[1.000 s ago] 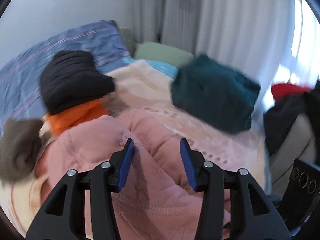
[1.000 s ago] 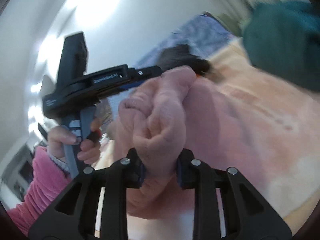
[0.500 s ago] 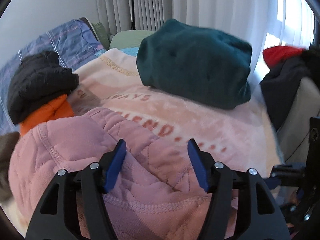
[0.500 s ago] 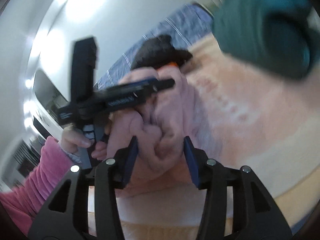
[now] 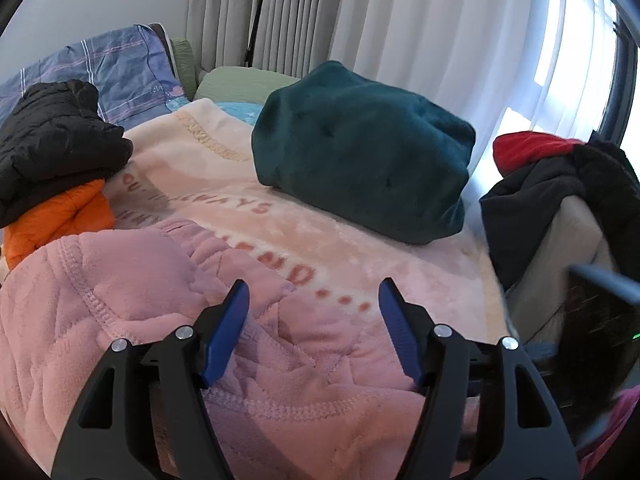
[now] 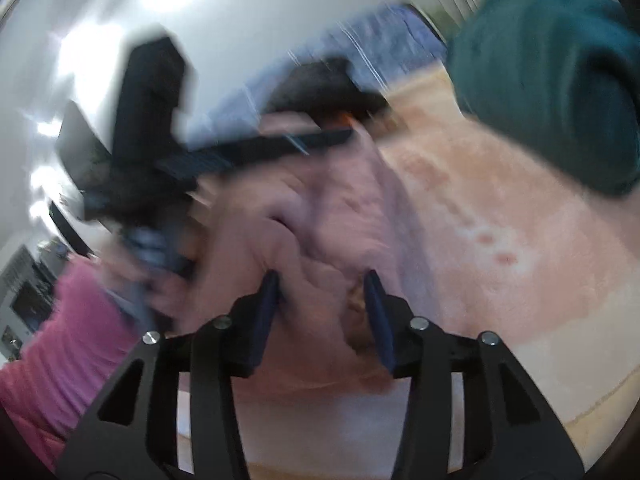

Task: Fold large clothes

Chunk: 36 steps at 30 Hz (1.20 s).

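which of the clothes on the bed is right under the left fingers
The pink quilted garment, spread directly beneath them. The teal bundle and the black jacket on the orange one lie farther back.

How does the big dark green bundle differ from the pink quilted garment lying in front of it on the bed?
The dark green bundle is plush and smooth; the pink garment is quilted with visible stitching lines. The green bundle sits as a tall, compact block farther back on the blanket; the pink garment lies lower, rumpled, at the near edge. Nothing touches the green bundle; both grippers are at the pink garment, the left gripper opening over it, the right gripper closing around a bunched fold. Both are soft and rest on the same blanket.
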Tool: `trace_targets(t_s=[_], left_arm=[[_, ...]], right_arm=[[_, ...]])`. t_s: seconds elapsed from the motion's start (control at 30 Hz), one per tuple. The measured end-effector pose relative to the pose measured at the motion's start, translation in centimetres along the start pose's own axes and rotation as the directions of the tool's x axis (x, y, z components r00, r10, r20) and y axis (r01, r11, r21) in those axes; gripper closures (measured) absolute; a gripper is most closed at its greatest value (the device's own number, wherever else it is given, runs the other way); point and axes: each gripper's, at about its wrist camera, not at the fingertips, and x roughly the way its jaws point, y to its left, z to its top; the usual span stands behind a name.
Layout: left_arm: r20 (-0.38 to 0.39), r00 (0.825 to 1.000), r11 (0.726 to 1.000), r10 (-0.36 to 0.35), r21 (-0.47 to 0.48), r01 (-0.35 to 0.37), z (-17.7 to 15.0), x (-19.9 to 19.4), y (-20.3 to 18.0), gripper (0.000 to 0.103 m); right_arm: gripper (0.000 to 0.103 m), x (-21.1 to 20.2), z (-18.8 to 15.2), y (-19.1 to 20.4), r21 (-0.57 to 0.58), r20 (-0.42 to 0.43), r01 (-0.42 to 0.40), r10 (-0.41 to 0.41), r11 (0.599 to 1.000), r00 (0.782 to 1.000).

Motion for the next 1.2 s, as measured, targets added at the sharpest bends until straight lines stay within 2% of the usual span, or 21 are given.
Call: trace_targets(t_s=[0.07, 0.1, 0.2, 0.27, 0.3, 0.33, 0.4, 0.43, 0.47, 0.5, 0.53, 0.57, 0.63, 0.67, 0.87, 0.93, 0.97, 1.0, 1.07, 1.13, 1.2], left_arm=[[0.015, 0.999, 0.999, -0.032, -0.026, 0.032, 0.3, -1.2, 0.0, 0.037], [0.038, 0.999, 0.999, -0.011, -0.047, 0.013, 0.8, -2.4, 0.0, 0.037], [0.110, 0.992, 0.995, 0.055, -0.084, -0.046, 1.3, -6.0, 0.9, 0.037], [0.130, 0.979, 0.985, 0.155, -0.094, -0.144, 1.3, -8.1, 2.2, 0.039], [0.108, 0.974, 0.976, 0.197, -0.113, -0.185, 1.0, -8.5, 3.4, 0.043], [0.084, 0.975, 0.972, 0.204, -0.139, -0.191, 0.8, -8.4, 4.4, 0.046], [0.015, 0.984, 0.964, 0.179, -0.202, -0.173, -0.1, -7.1, 6.7, 0.049], [-0.029, 0.983, 0.964, 0.182, -0.193, -0.184, -0.8, -5.6, 7.5, 0.049], [-0.067, 0.974, 0.963, 0.217, -0.150, -0.225, -1.5, -3.8, 7.9, 0.049], [-0.119, 0.947, 0.948, 0.298, -0.074, -0.308, -2.5, -1.0, 7.9, 0.045], [-0.154, 0.932, 0.939, 0.328, -0.052, -0.339, -3.1, 0.8, 8.4, 0.045], [-0.186, 0.937, 0.944, 0.296, -0.091, -0.316, -3.3, 2.0, 9.4, 0.044], [-0.214, 0.966, 0.951, 0.142, -0.242, -0.194, -2.9, 2.5, 12.6, 0.044], [-0.221, 0.968, 0.951, 0.122, -0.252, -0.178, -2.8, 2.6, 13.1, 0.043], [-0.188, 0.962, 0.953, 0.197, -0.194, -0.233, -2.8, 1.9, 11.8, 0.042], [-0.185, 0.962, 0.951, 0.201, -0.198, -0.237, -2.8, 1.6, 11.9, 0.042], [-0.186, 0.962, 0.950, 0.199, -0.203, -0.236, -2.9, 1.5, 11.8, 0.042], [-0.188, 0.963, 0.950, 0.196, -0.206, -0.233, -2.8, 1.7, 11.8, 0.042], [-0.194, 0.964, 0.951, 0.182, -0.214, -0.223, -2.6, 1.7, 12.0, 0.043], [-0.197, 0.967, 0.950, 0.160, -0.235, -0.205, -2.5, 1.8, 12.4, 0.043], [-0.197, 0.970, 0.948, 0.144, -0.252, -0.192, -2.6, 1.8, 12.7, 0.043]], right_arm=[[0.069, 0.6, 0.0, -1.3, 0.084, -0.054, -0.012, 0.017, 0.996, 0.998], [0.070, 0.5, 0.1, -1.8, 0.122, -0.066, -0.019, 0.027, 0.992, 0.997], [0.070, 0.3, -0.1, -2.2, 0.140, -0.073, -0.018, 0.028, 0.990, 0.997], [0.071, 0.2, -0.3, -2.2, 0.131, -0.068, -0.021, 0.030, 0.991, 0.997], [0.071, 0.0, -0.3, -2.1, 0.126, -0.065, -0.016, 0.025, 0.992, 0.998], [0.071, 0.0, -0.3, -2.0, 0.121, -0.064, -0.012, 0.020, 0.993, 0.998], [0.069, 0.2, -0.2, -1.8, 0.109, -0.065, 0.000, 0.007, 0.994, 0.998], [0.069, 0.1, -0.1, -1.6, 0.098, -0.066, 0.007, 0.000, 0.995, 0.998], [0.069, 0.2, -0.3, -1.5, 0.089, -0.067, 0.011, -0.005, 0.996, 0.998], [0.069, 0.3, -0.4, -1.3, 0.070, -0.066, 0.020, -0.015, 0.997, 0.998], [0.069, 0.4, -0.5, -1.1, 0.054, -0.065, 0.036, -0.032, 0.998, 0.997], [0.069, 0.7, -0.6, -1.0, 0.040, -0.063, 0.067, -0.065, 0.997, 0.996], [0.068, 1.2, -0.7, -0.9, 0.029, -0.047, 0.086, -0.084, 0.996, 0.995], [0.068, 1.2, -0.6, -0.8, 0.029, -0.048, 0.086, -0.085, 0.996, 0.995], [0.065, -0.1, 0.6, 0.3, -0.011, -0.079, 0.116, -0.116, 0.993, 0.990], [0.061, -1.6, 1.9, 1.9, -0.047, -0.085, 0.156, -0.160, 0.987, 0.984], [0.054, -2.7, 2.7, 3.3, -0.090, -0.057, 0.198, -0.204, 0.976, 0.977], [0.051, -3.3, 3.3, 4.3, -0.121, -0.017, 0.212, -0.216, 0.970, 0.976], [0.051, -4.8, 4.7, 6.9, -0.203, 0.059, 0.192, -0.184, 0.960, 0.981], [0.052, -4.6, 5.5, 8.5, -0.251, 0.086, 0.168, -0.151, 0.953, 0.985], [0.065, -2.5, 6.0, 8.8, -0.254, 0.063, 0.150, -0.139, 0.956, 0.988]])
